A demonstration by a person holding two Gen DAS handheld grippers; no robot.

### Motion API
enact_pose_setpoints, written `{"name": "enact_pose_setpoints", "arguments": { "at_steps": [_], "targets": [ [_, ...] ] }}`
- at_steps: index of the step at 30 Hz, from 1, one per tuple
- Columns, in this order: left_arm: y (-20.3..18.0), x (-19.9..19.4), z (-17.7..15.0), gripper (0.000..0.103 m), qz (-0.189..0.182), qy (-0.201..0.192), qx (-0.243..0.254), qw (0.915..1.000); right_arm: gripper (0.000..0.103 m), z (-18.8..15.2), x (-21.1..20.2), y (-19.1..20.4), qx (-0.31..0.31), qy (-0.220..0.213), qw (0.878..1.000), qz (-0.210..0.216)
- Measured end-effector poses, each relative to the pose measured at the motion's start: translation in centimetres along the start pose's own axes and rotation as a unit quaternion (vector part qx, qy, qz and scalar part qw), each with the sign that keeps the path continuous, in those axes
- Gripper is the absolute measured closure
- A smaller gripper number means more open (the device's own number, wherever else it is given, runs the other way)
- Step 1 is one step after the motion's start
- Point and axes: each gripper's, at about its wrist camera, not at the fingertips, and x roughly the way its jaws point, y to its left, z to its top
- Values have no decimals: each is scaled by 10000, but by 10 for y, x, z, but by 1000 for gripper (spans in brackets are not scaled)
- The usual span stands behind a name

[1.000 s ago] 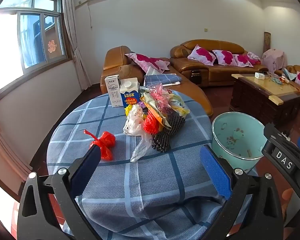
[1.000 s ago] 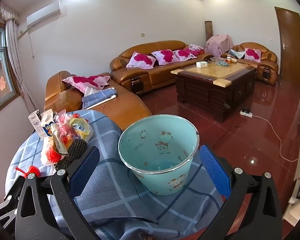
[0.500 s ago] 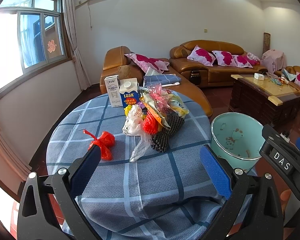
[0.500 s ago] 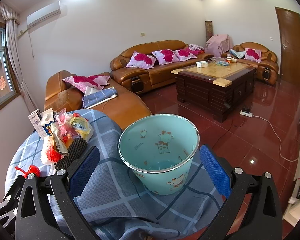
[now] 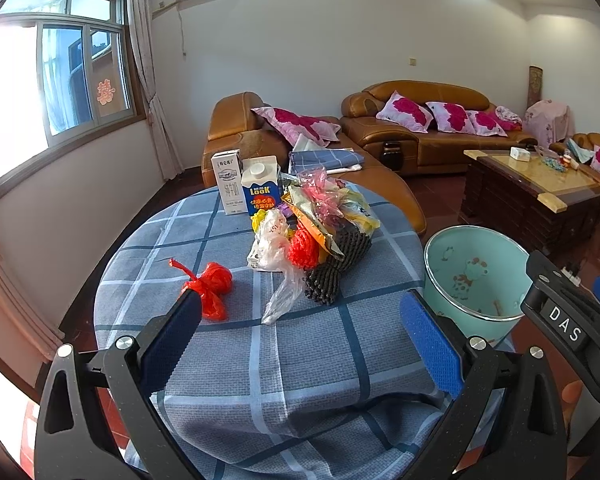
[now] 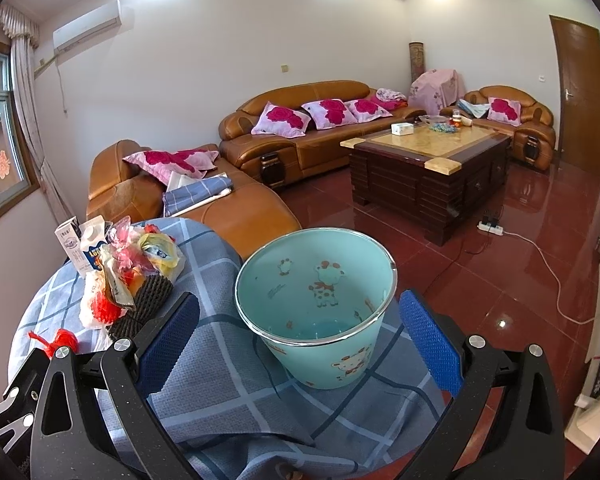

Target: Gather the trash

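Observation:
A round table with a blue checked cloth (image 5: 300, 360) holds a heap of trash (image 5: 320, 236): plastic bags, wrappers, red and black foam netting. A knotted red plastic bag (image 5: 210, 284) lies apart, just beyond my left gripper's left fingertip. Two milk cartons (image 5: 246, 190) stand behind the heap. A mint green bucket (image 6: 320, 304) with cartoon animals stands at the table's right edge. My left gripper (image 5: 300, 336) is open and empty over the table's near side. My right gripper (image 6: 300, 340) is open and empty, its fingers either side of the bucket, nearer me.
Brown leather sofas (image 6: 312, 136) with pink cushions stand behind the table. A dark wooden coffee table (image 6: 428, 168) stands on the red tiled floor (image 6: 520, 264). A power strip and white cable (image 6: 540, 248) lie on the floor. A window (image 5: 60, 88) is at the left.
Both views have shifted only slightly; the bucket sits a little lower in the left wrist view. Both grippers stay open and nothing on the table has moved.

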Motion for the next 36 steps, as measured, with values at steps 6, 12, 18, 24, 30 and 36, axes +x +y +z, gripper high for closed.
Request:
{"name": "enact_pose_setpoints", "arguments": {
  "at_steps": [6, 12, 18, 24, 30, 36],
  "targets": [
    [0, 0, 0, 6, -2, -2, -1, 10000, 5, 0, 0, 0, 1, 0, 10000, -10],
    [1, 0, 0, 6, 7, -9, -13, 10000, 5, 0, 0, 0, -4, -4, 10000, -7],
    [1, 0, 0, 6, 9, -13, -10, 10000, 5, 0, 0, 0, 2, -3, 10000, -9],
    [1, 0, 0, 6, 8, -7, -8, 10000, 5, -1, 1, 0, -2, 3, 10000, -9],
    [1, 1, -1, 6, 1, -1, -17, 10000, 5, -2, 2, 0, -2, 10, 10000, -12],
    [2, 3, -2, 6, 1, 15, -13, 10000, 5, -3, 2, 5, 2, 30, 10000, -6]
  ]
}}
